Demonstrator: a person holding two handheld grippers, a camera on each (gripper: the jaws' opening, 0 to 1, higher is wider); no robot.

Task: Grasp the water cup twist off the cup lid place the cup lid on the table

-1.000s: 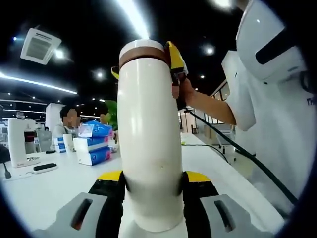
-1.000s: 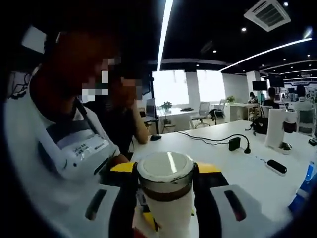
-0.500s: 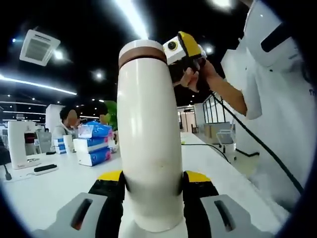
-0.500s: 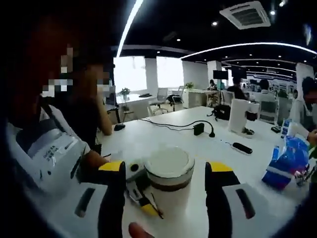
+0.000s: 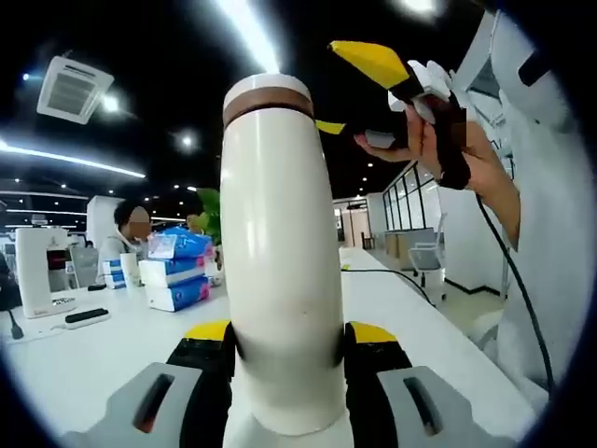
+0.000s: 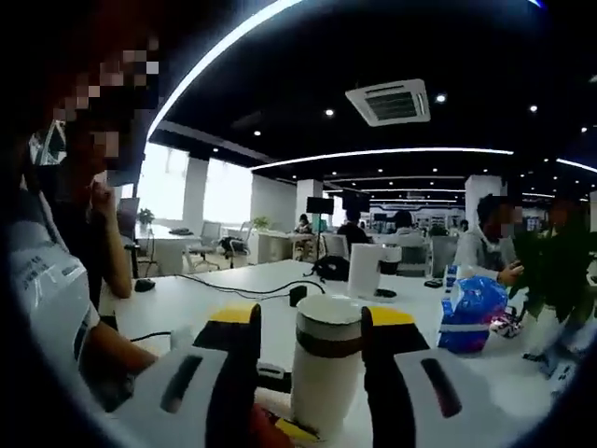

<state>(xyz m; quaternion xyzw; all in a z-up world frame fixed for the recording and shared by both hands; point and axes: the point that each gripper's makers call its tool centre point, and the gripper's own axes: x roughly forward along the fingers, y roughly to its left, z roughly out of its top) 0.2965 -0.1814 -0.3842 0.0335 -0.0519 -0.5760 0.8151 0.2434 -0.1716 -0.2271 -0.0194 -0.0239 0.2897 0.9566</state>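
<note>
A tall white water cup (image 5: 280, 280) with a brown band under its white lid (image 5: 269, 87) stands upright in the left gripper view. My left gripper (image 5: 284, 331) is shut on its lower body. My right gripper (image 5: 328, 86), held by a hand, hovers open beside the lid at the upper right, its yellow fingers apart and not touching it. In the right gripper view the cup (image 6: 325, 383) and its lid (image 6: 328, 310) show between the spread jaws of my right gripper (image 6: 311, 322), with a gap on each side. The lid sits on the cup.
The white table (image 5: 93, 355) carries blue tissue boxes (image 5: 173, 280) and a white appliance (image 5: 37, 271) at the left. The right gripper view shows a blue packet (image 6: 471, 313), a green plant (image 6: 550, 271) and a black cable with adapter (image 6: 297, 296). People sit around the table.
My right gripper has opened off the lid and drawn back and up from the cup top. The lid stays on the cup, and the left gripper holds still.
</note>
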